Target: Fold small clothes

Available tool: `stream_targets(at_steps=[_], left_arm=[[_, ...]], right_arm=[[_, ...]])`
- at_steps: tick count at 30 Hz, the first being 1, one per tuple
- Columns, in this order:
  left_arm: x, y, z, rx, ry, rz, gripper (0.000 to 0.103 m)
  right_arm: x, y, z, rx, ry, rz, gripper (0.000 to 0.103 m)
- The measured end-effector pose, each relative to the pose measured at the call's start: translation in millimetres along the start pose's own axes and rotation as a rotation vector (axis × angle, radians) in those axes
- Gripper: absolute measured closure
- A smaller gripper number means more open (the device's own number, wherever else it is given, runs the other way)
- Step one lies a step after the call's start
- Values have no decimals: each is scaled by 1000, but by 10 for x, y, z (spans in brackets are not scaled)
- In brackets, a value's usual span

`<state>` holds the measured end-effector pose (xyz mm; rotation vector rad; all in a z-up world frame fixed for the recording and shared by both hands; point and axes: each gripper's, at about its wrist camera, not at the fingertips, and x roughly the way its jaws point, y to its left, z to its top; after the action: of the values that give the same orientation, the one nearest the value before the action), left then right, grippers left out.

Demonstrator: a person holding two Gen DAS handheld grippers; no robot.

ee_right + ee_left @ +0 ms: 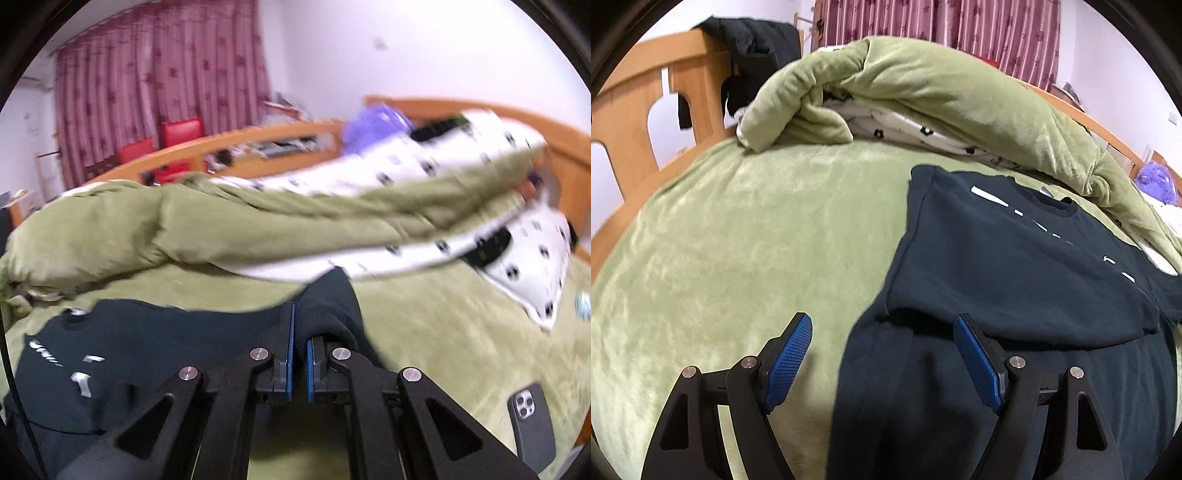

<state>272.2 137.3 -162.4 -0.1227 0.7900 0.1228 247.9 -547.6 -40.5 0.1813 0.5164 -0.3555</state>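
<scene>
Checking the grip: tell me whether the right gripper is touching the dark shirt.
Touching. The right wrist view shows the right gripper shut on a fold of the dark shirt.

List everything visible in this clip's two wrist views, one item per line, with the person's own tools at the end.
T-shirt: 1, dark navy with white print, spread on the bed, one part already folded over.
Bed cover: 1, green plush, under the T-shirt.
Quilt: 1, green outside, white flower-print lining, bunched behind the T-shirt.
Pillow: 1, white with dark print, on the bed.
Phone: 1, dark grey case, on the bed cover.
Bed frame: 1, orange wood, around the bed.
Dark garment: 1, black, hung over the frame.
Curtain: 1, maroon striped, back wall.
Purple object: 1, blurred, by the far rail.
Red chairs: 2 or more, beyond the bed.
Left tool: open, above the T-shirt's edge.
Right tool: shut on T-shirt fabric.
</scene>
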Motion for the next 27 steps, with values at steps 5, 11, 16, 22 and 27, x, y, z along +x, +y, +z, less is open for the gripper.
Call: stream_targets(at_steps=[5, 11, 16, 22, 27], left_arm=[[-116, 154, 66, -66, -5, -55, 25], [-212, 189, 62, -30, -30, -39, 25], [-221, 159, 35, -10, -31, -29, 25], [-273, 90, 42, -4, -32, -69, 25], [-289, 82, 33, -8, -27, -77, 24]], right_arm=[[-278, 985, 201, -86, -34, 114, 98], [-284, 2320, -86, -130, 35, 276, 98], [-60, 3090, -675, -162, 130, 353, 98], [200, 3578, -1288, -224, 217, 364, 97], [428, 3805, -1661, -302, 332, 349, 79]])
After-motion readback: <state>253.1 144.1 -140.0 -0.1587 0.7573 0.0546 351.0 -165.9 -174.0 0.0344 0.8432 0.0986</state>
